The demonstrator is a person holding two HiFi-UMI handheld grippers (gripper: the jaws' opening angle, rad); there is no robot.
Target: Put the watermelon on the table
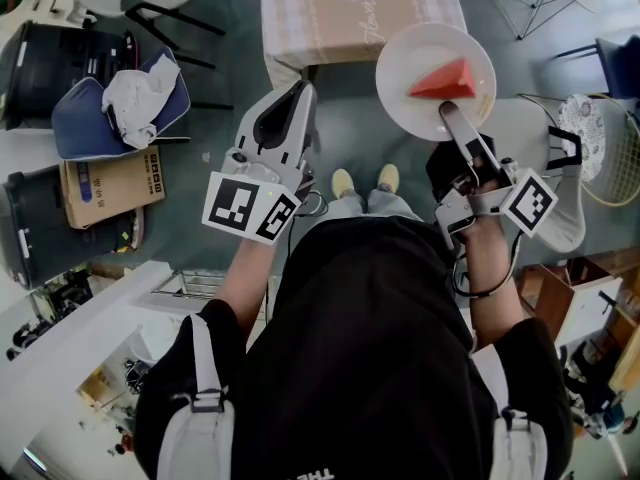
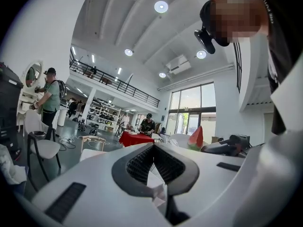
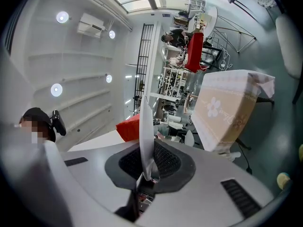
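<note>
A red wedge of watermelon (image 1: 445, 80) lies on a round white plate (image 1: 400, 63). My right gripper (image 1: 447, 114) is shut on the plate's near rim and holds it level above the floor. In the right gripper view the plate (image 3: 147, 126) runs edge-on between the pads, with the watermelon (image 3: 128, 127) to its left. The table (image 1: 300, 8), under a checked cloth with a flower print, stands just beyond and left of the plate. My left gripper (image 1: 292, 96) is shut and holds nothing, left of the plate. In the left gripper view the watermelon (image 2: 195, 138) shows at the right.
The person's shoes (image 1: 365, 181) stand on the grey floor below the plate. A chair with a blue cushion and white cloth (image 1: 120, 103) and a cardboard box (image 1: 105, 188) are at the left. A white wire chair (image 1: 590, 138) is at the right. Other people work in the distance.
</note>
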